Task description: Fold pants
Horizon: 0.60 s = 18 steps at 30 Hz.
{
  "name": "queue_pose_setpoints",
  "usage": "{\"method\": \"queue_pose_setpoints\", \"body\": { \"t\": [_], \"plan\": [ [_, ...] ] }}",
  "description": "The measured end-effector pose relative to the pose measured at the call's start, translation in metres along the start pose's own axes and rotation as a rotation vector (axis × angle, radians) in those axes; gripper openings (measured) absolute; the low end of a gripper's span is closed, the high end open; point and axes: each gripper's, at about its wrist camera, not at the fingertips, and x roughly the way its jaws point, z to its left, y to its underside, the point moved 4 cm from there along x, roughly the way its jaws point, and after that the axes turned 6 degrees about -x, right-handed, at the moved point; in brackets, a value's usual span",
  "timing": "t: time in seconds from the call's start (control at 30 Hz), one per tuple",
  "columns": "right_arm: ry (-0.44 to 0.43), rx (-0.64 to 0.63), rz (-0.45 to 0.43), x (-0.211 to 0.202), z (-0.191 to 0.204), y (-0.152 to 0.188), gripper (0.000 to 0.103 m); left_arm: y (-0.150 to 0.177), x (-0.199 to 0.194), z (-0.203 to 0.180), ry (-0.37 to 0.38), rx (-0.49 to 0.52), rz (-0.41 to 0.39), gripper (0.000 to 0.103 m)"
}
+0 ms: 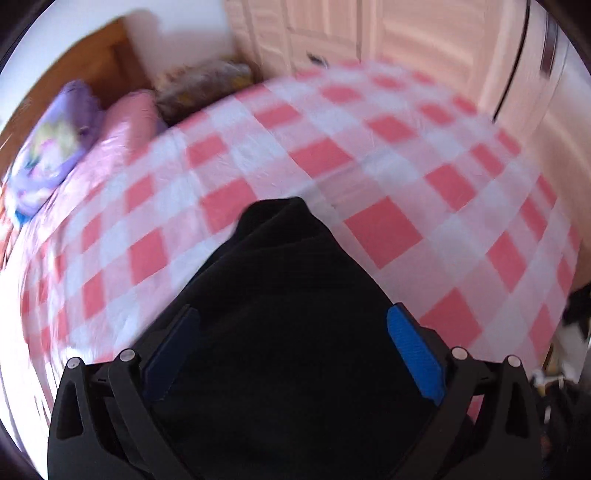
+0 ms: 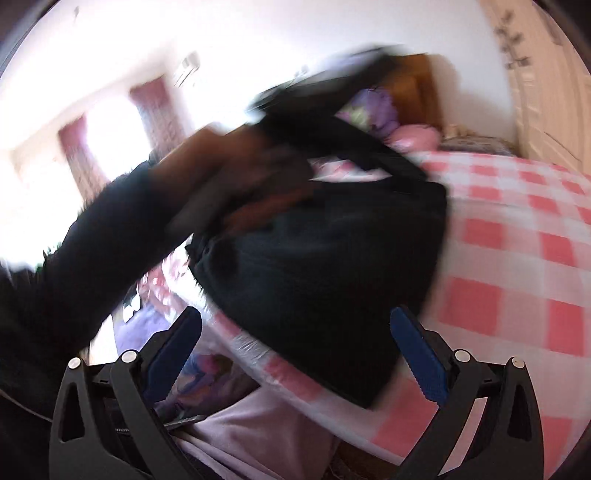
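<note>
The bed took up most of both views, covered in a red-and-white checkered sheet (image 1: 369, 155) that ran from the middle of the frame out to the right edge in each one. Behind it in the left wrist view sat a wall of pale wardrobe doors (image 1: 369, 33) across the top, and a wooden headboard (image 1: 92, 62) in the upper left.

The black pants (image 1: 280, 314) were the next biggest thing. In the left wrist view they filled the lower centre, bunched up to a peak around mid-frame and lying right between the fingers. In the right wrist view the pants (image 2: 325, 266) were a blurry dark heap in the centre, resting on the near edge of the bed, with the top part lifted up toward the upper middle.

A dark-sleeved arm (image 2: 92, 258) came in from the left of the right wrist view, reaching into the top of the heap. Super motion-blurred, so I couldn't tell what it was holding there.

Up in the far left of the left view were a purple pillow (image 1: 55, 140) and a pink pillow (image 1: 125, 125) side by side.

The left gripper (image 1: 295, 321) had its blue pads spread wide with cloth lying between them, not pinched. The right gripper (image 2: 295, 321) was spread wide too, and the pants edge sat just ahead of it.
</note>
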Motion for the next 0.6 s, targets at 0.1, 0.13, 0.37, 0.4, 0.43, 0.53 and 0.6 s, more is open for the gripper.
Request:
{"method": "queue_pose_setpoints", "body": {
  "t": [0.1, 0.13, 0.37, 0.4, 0.43, 0.53, 0.6],
  "plan": [
    [0.034, -0.081, 0.059, 0.024, 0.007, 0.018, 0.099, -0.020, 0.042, 0.007, 0.001, -0.008, 0.035, 0.102],
    [0.037, -0.096, 0.057, 0.024, 0.008, 0.019, 0.099, -0.031, 0.053, 0.013, 0.017, -0.034, 0.019, 0.102],
    [0.004, -0.061, 0.041, 0.019, 0.007, 0.018, 0.099, -0.055, 0.016, 0.029, 0.070, -0.195, -0.212, 0.090],
    [0.007, -0.064, 0.040, 0.019, 0.008, 0.018, 0.099, -0.051, 0.001, 0.024, 0.106, -0.192, -0.247, 0.091],
    [0.009, -0.065, 0.037, 0.019, 0.009, 0.018, 0.099, -0.049, -0.006, 0.019, 0.125, -0.174, -0.261, 0.097],
    [-0.001, -0.050, 0.029, 0.018, 0.006, 0.017, 0.099, -0.030, -0.003, -0.008, 0.005, -0.024, -0.231, 0.101],
    [-0.007, -0.043, 0.030, 0.017, 0.003, 0.016, 0.099, -0.024, 0.015, -0.012, -0.110, 0.021, -0.197, 0.101]
  ]
}}
